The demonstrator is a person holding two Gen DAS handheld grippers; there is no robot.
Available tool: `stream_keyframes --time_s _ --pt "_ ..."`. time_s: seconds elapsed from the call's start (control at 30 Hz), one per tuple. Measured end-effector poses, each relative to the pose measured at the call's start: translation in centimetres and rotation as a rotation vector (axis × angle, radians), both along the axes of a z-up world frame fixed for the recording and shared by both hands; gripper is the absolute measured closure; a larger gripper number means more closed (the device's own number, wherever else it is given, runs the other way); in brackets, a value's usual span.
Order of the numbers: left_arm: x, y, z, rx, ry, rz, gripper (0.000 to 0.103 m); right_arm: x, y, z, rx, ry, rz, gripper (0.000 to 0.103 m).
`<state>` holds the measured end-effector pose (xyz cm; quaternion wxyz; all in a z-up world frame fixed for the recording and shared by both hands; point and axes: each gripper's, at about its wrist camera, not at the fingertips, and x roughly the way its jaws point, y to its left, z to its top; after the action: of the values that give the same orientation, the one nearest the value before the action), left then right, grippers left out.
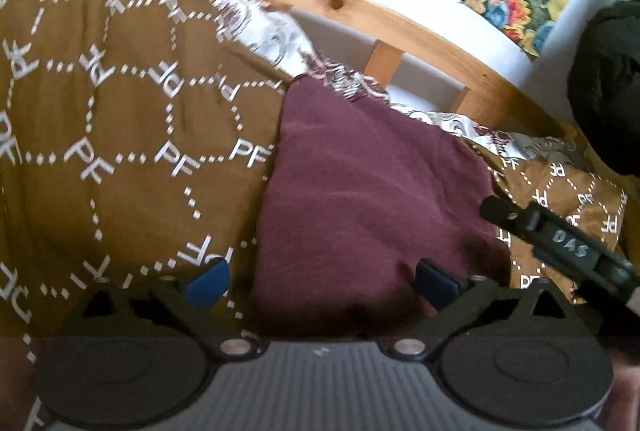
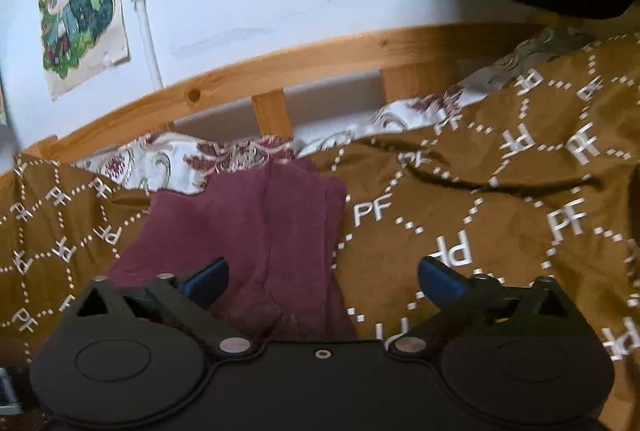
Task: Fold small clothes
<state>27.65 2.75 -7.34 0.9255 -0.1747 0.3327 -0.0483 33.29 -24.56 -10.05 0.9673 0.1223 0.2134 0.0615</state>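
A small maroon garment (image 1: 368, 199) lies folded on a brown blanket (image 1: 120, 135) printed with white "PF" letters. My left gripper (image 1: 324, 279) is open, its blue pads straddling the garment's near left edge, just above it. In the right wrist view the same maroon garment (image 2: 264, 231) lies ahead and to the left. My right gripper (image 2: 324, 281) is open and empty over the garment's near right edge and the blanket (image 2: 500, 215). The right gripper's black body (image 1: 560, 243) shows at the right of the left wrist view.
A wooden bed rail (image 1: 360, 15) runs behind the blanket, also seen in the right wrist view (image 2: 320, 59). A white floral sheet (image 2: 180, 163) shows along the rail. Posters (image 2: 80, 11) hang on the white wall. A dark bulky object (image 1: 608, 83) sits at the right.
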Motion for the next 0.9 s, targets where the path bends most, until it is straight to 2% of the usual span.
stream_keyframes --time_s 0.17,0.37,0.73,0.9 --pt "-1.2 -0.3 1.7 0.049 -0.036 -0.006 0.001 -2.8 -0.7 2.5 -0.054 -0.044 -0.03 0.001" --pt "-3.5 0.6 3.7 0.027 -0.067 0.011 0.001 -7.0 -1.2 5.2 -0.074 -0.118 -0.05 0.001" --pt "-9.0 0.9 9.5 0.146 -0.199 -0.022 0.001 -13.5 -1.0 8.7 -0.098 -0.232 -0.031 0.001" --pt "-11.9 1.1 12.3 0.164 -0.262 -0.047 0.001 -16.6 -0.9 9.9 -0.096 -0.255 -0.015 0.001"
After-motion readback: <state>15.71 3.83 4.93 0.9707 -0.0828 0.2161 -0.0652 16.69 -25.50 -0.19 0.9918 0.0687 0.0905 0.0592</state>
